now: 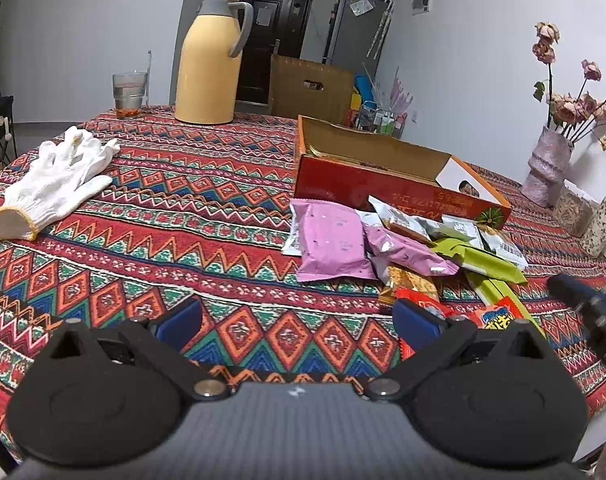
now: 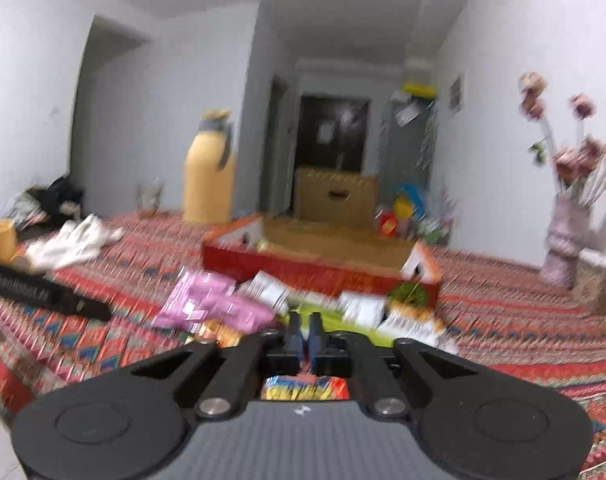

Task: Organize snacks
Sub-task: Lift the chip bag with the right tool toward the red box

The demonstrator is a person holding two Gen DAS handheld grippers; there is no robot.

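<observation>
Right now your left gripper (image 1: 299, 322) hangs low over the red, green and blue zigzag-patterned tablecloth (image 1: 175, 216) with its blue-padded jaws spread wide and nothing between them. Your right gripper (image 2: 304, 334) has its jaws pressed nearly together, and the blur keeps you from telling whether anything thin is pinched there; a red and yellow snack packet (image 2: 303, 388) lies directly beneath its linkage.

The snacks sit in a loose pile just ahead of both tools: a flat pink foil packet (image 1: 329, 240) on the near left, a lime-green wrapper (image 1: 485, 260) to its right, white printed sachets (image 1: 407, 220) behind them, touching the box front. That open red cardboard box with a brown interior (image 1: 379, 160) stands just behind the pile, mostly bare inside from this angle.

Farther left lie white knitted work gloves (image 1: 59, 180); a tall yellow thermos jug with a grey handle (image 1: 211, 60) stands at the far edge.
</observation>
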